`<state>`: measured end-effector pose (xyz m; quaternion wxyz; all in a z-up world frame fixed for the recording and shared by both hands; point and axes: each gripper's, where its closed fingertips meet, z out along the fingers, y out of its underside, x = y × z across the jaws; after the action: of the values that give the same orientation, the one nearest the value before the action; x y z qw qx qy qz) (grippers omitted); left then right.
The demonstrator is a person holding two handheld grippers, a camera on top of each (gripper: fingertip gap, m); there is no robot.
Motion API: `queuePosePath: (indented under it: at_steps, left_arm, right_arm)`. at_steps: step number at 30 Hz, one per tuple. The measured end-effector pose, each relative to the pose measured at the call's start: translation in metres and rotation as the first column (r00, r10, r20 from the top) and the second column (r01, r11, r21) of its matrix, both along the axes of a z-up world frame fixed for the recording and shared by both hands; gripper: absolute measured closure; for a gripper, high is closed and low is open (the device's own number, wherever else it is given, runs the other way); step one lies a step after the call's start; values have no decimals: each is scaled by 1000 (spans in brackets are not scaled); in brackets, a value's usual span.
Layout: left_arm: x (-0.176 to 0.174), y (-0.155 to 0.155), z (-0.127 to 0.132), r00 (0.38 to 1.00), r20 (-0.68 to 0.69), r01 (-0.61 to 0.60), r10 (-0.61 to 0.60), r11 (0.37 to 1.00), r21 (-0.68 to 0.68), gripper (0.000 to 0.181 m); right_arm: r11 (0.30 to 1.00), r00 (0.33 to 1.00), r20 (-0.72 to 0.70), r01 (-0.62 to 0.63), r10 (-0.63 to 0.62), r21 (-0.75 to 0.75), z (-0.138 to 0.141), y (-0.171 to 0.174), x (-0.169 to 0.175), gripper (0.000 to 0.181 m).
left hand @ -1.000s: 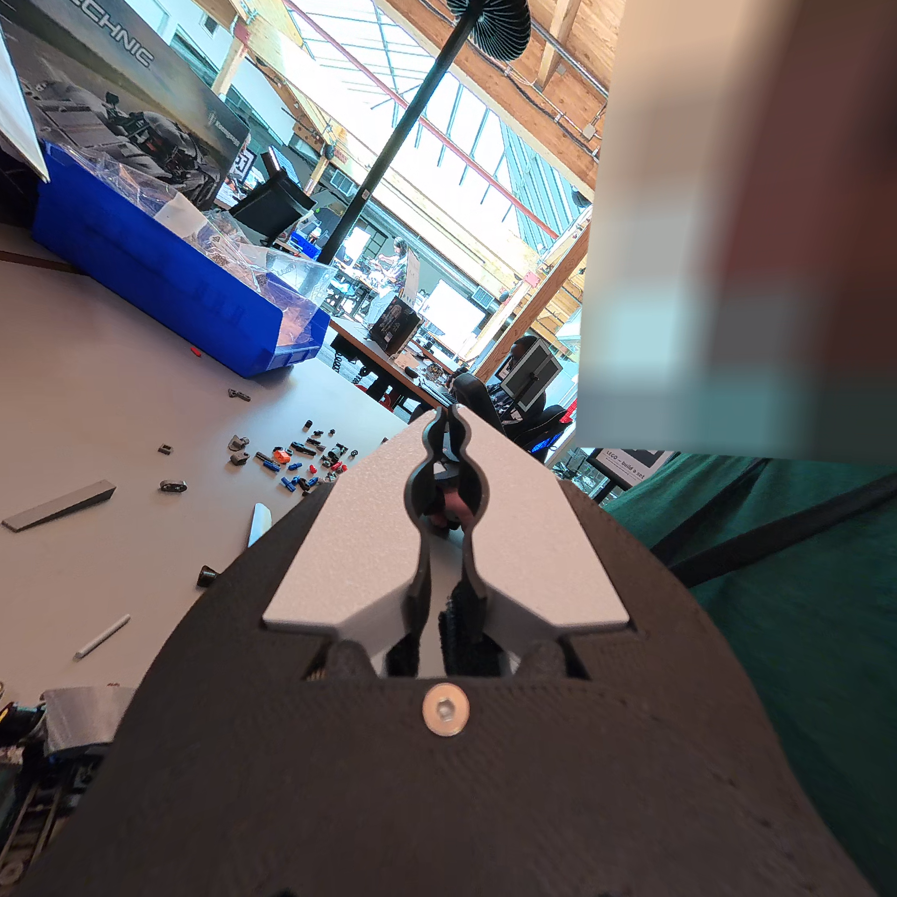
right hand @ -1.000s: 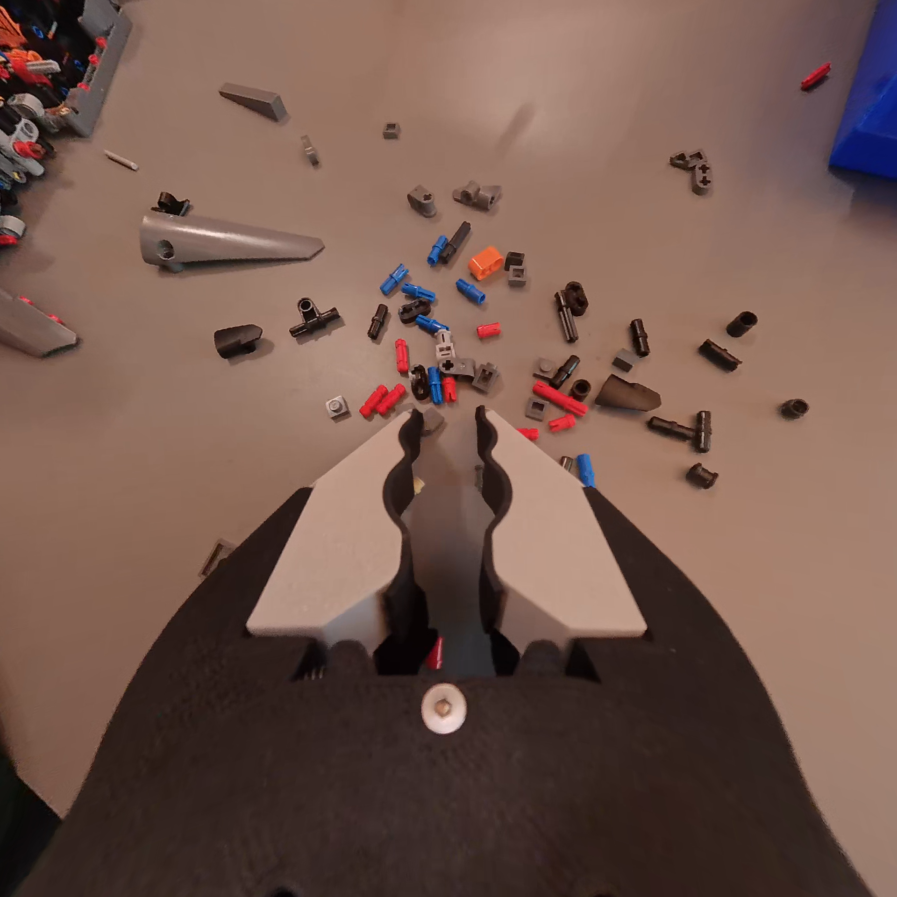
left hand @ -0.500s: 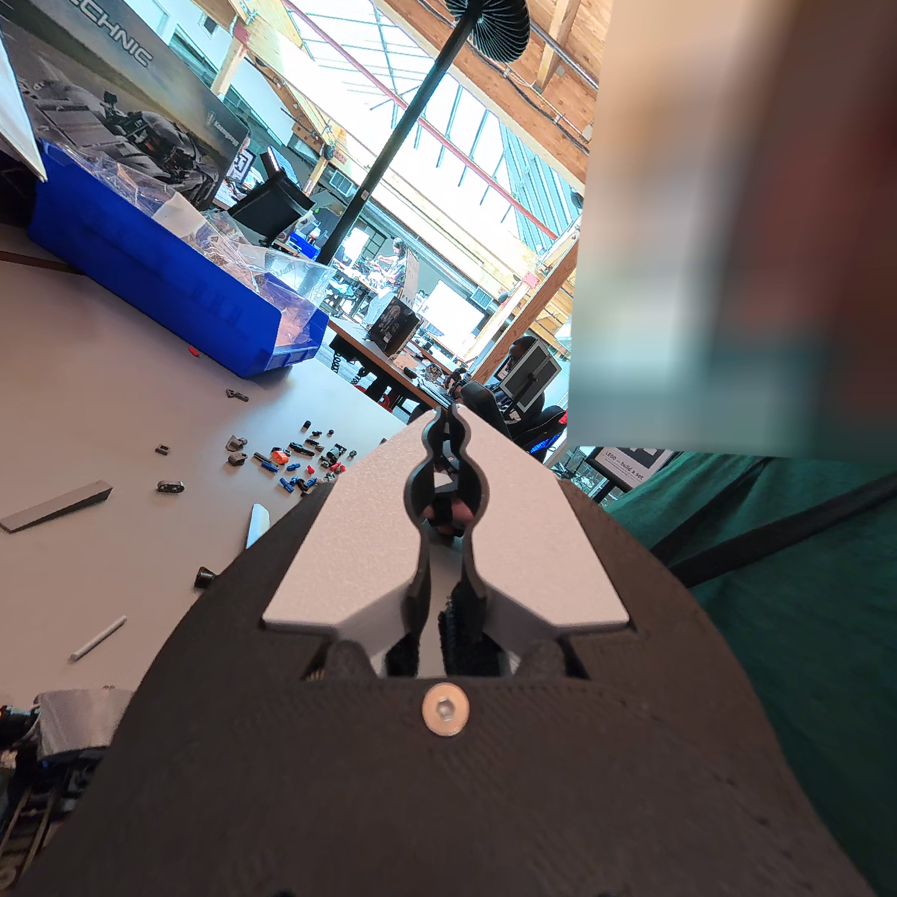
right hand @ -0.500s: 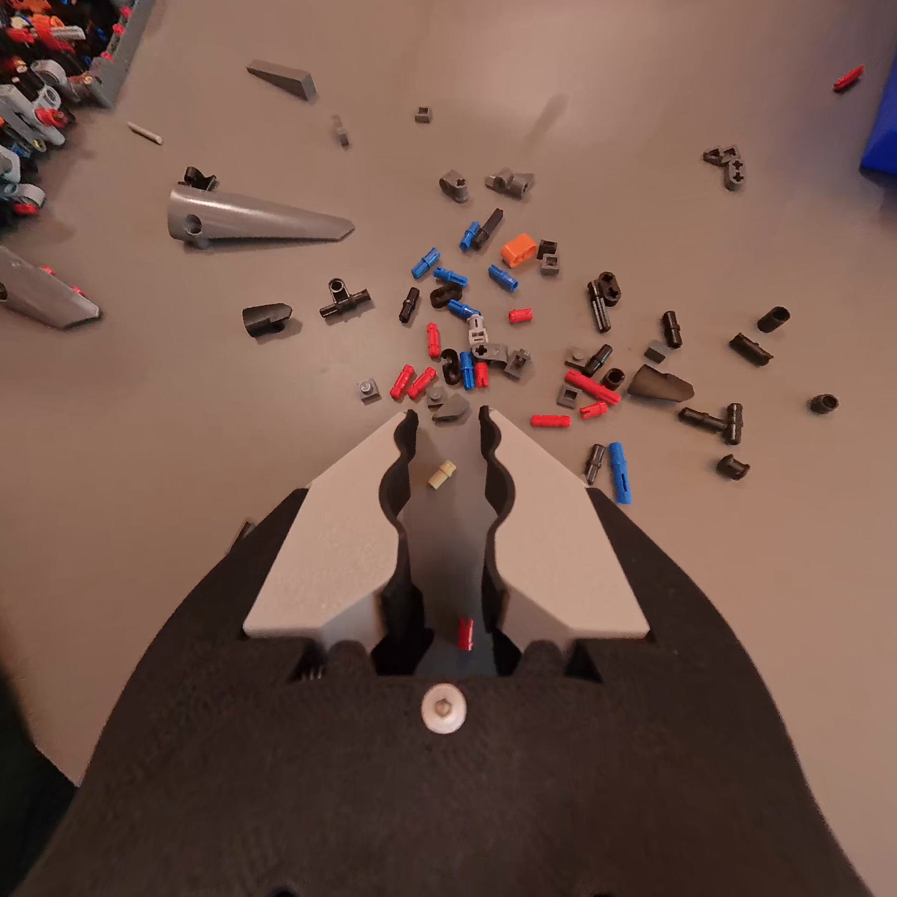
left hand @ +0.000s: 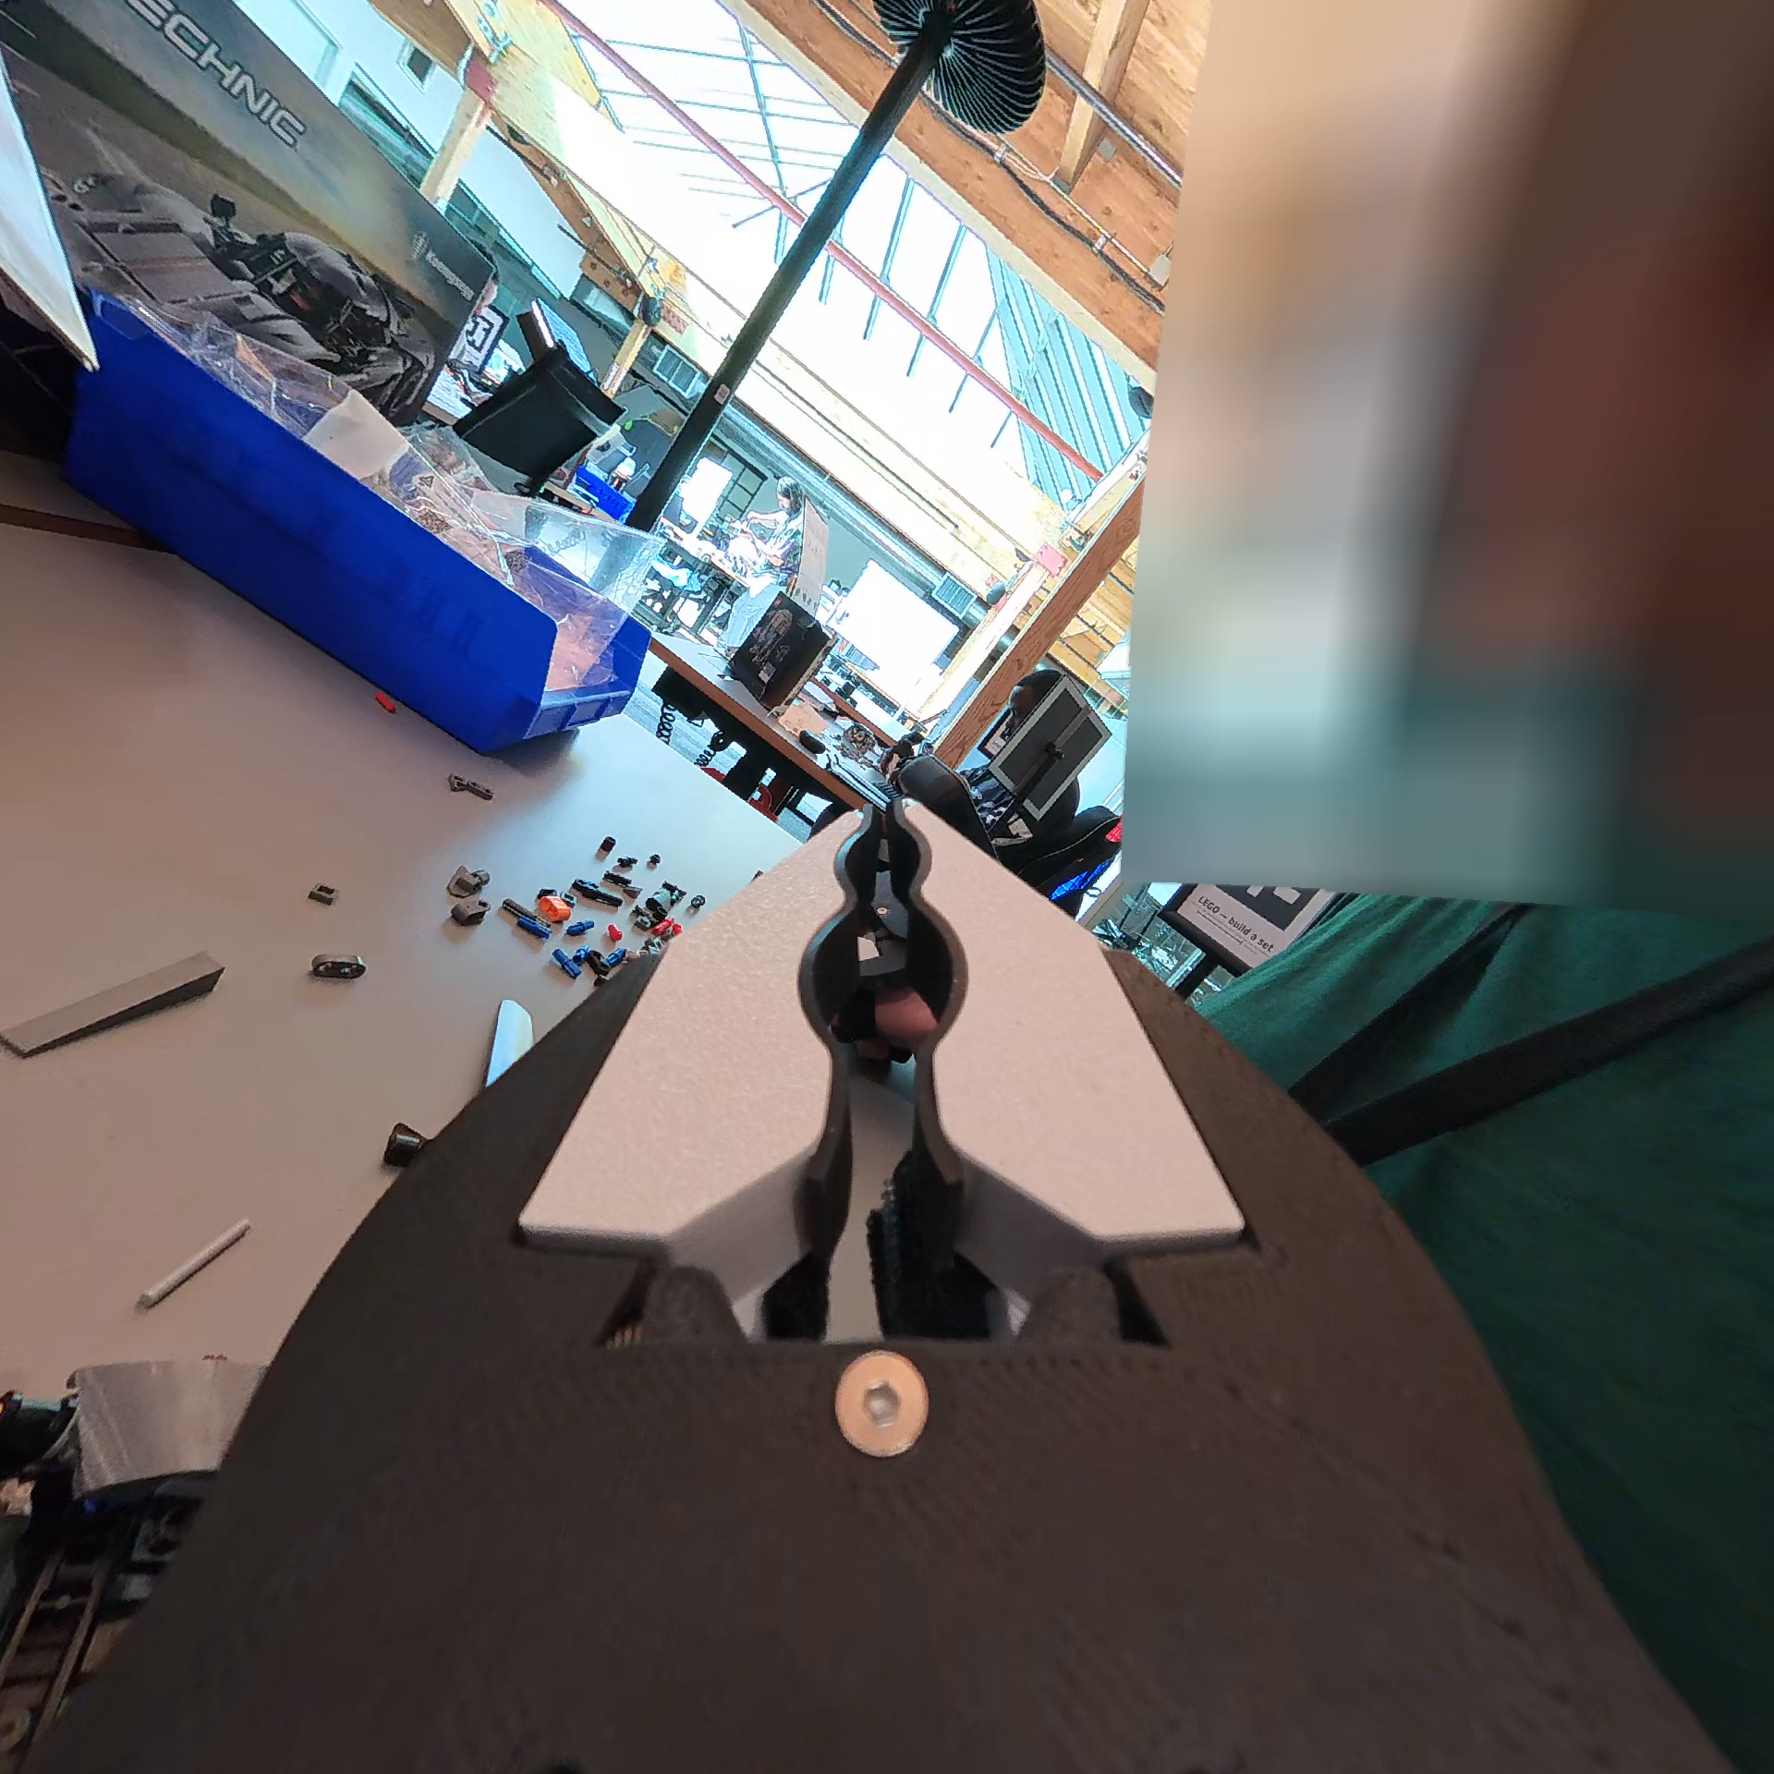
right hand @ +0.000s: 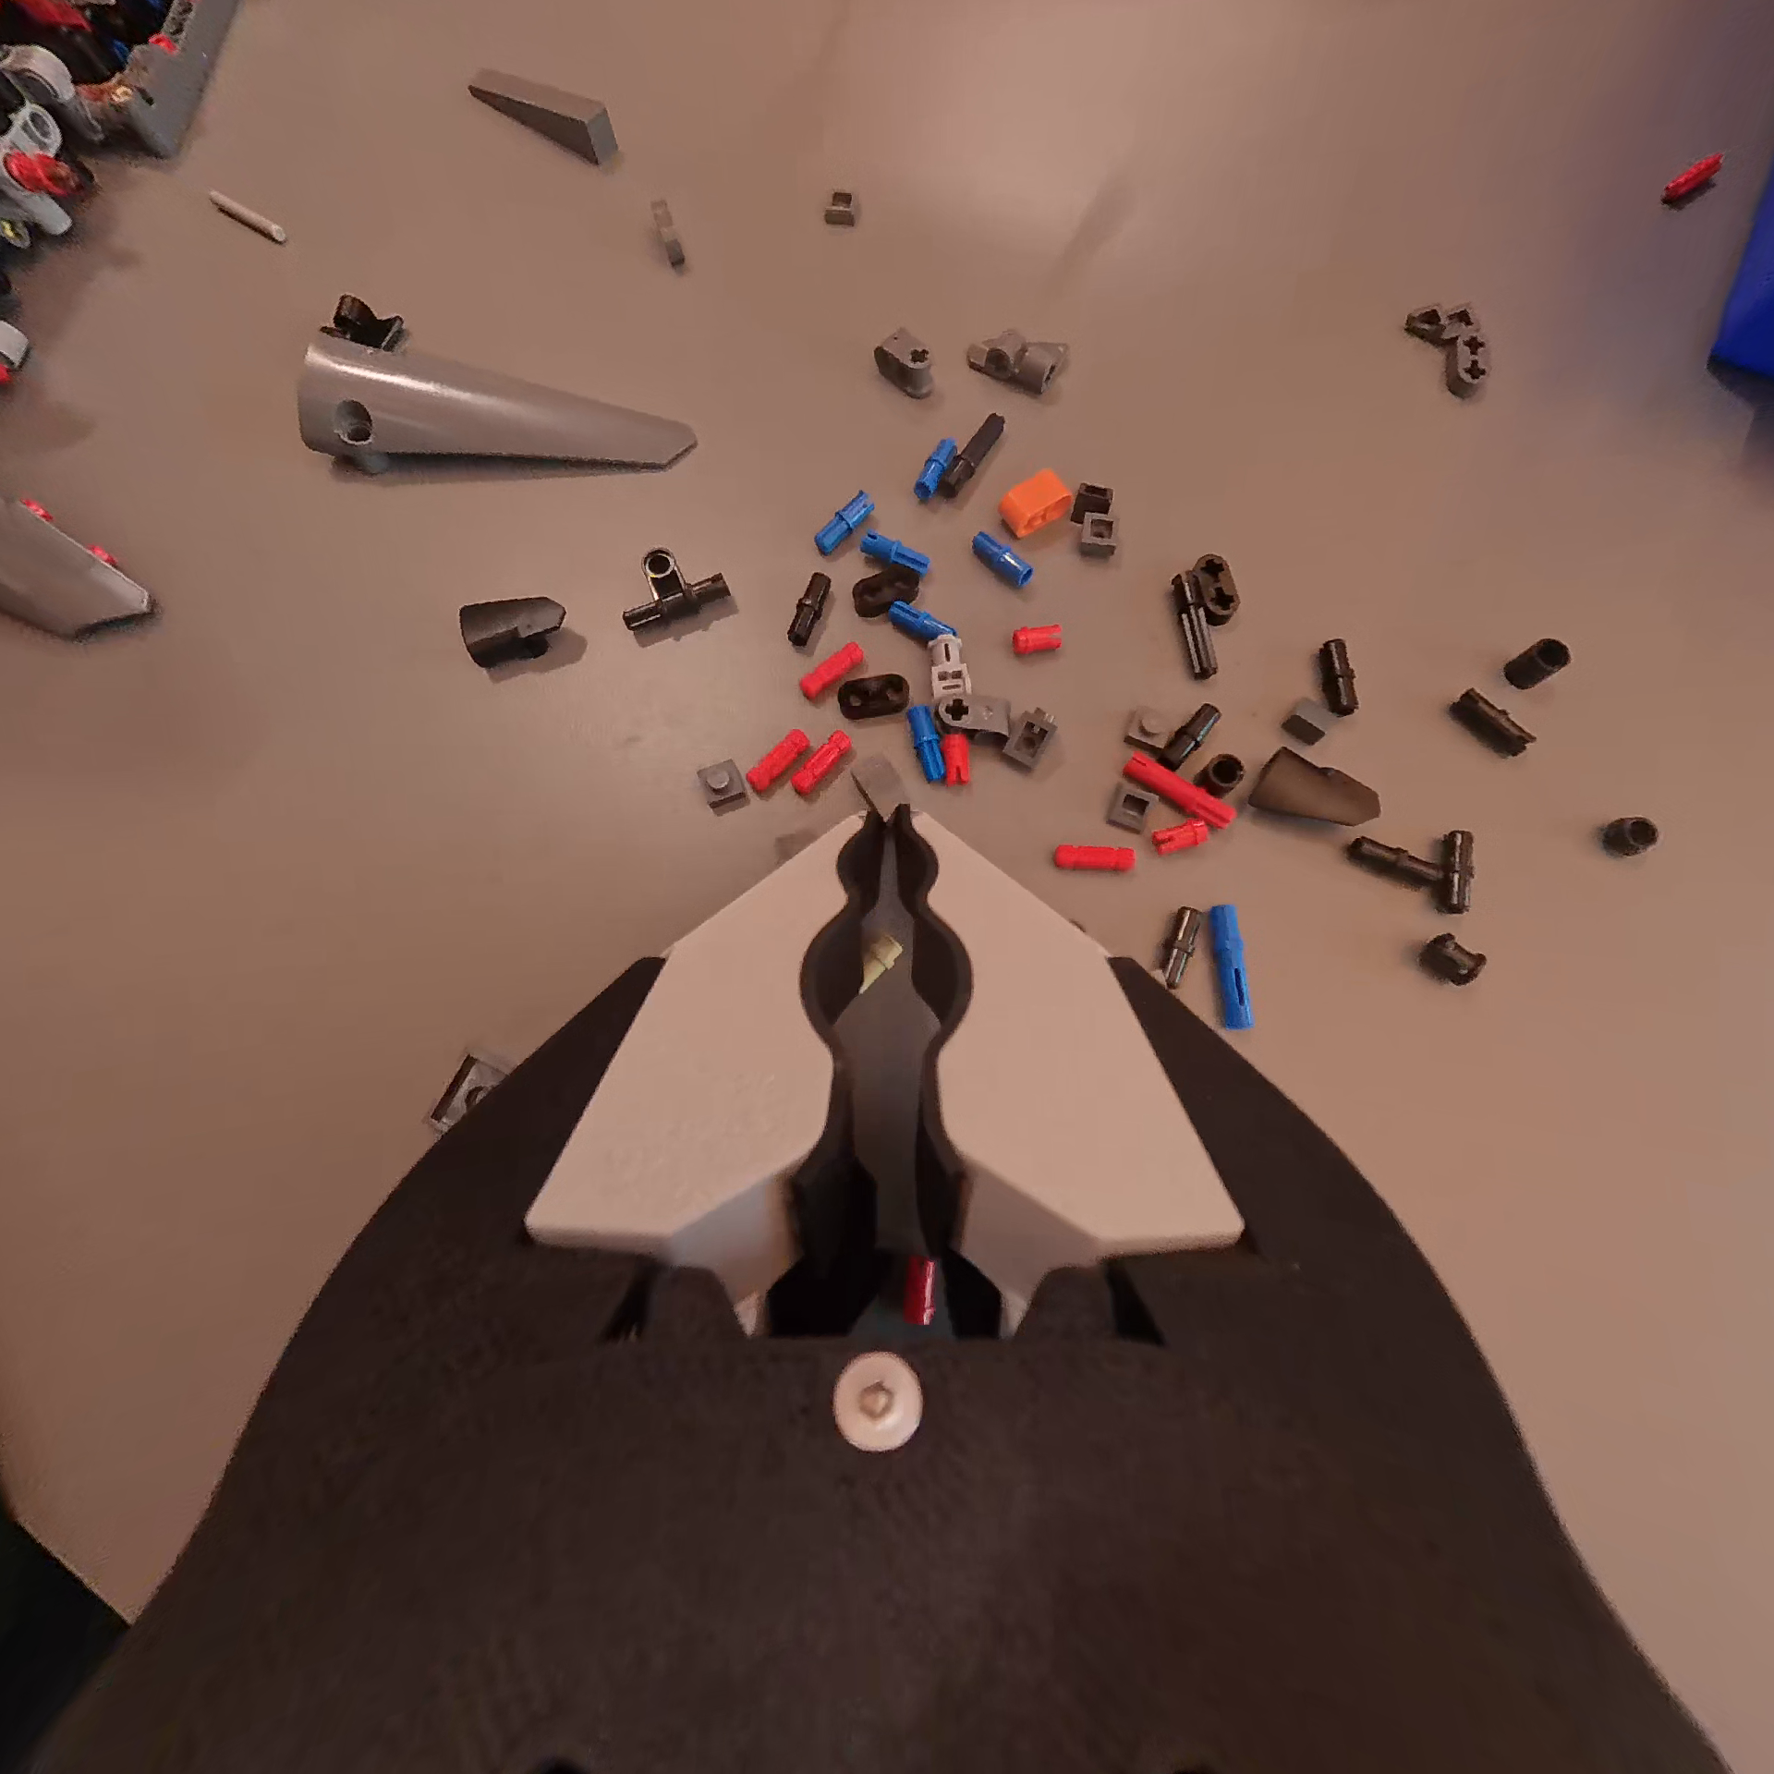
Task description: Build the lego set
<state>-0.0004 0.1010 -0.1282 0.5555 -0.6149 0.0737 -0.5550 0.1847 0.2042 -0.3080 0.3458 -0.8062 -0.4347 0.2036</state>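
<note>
My right gripper hangs over the grey table, its jaws closed, the tips pinching a small grey piece at the near edge of a scatter of loose red, blue and black pins. A tan pin and a red pin lie on the table under the jaws. My left gripper is raised and tilted up, its jaws closed. A small dark bit shows in the hollow between them; I cannot tell if it is held.
A long grey pointed panel, a grey wedge and a partly built model lie at the left. A blue bin and the set's box stand at the back. A person's green sleeve is close on the right. Some 30 cm of space lies between my two pairs of fingers.
My right gripper has drawn back from the pile, then closed its jaws on the small grey piece at its tips. The left gripper has barely moved.
</note>
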Motion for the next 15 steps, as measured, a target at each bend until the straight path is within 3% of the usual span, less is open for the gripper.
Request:
queuePosePath:
  at_steps: [10, 15]
  left_arm:
    - [1, 0, -1, 1000, 4, 3, -3, 1000, -3, 181]
    - [3, 0, 1, 1000, 0, 8, -8, 1000, 3, 181]
  right_arm:
    - [999, 999, -2, -34, 34, -3, 0, -3, -3, 164]
    - [999, 999, -9, -49, 49, -14, 0, 2, -9, 172]
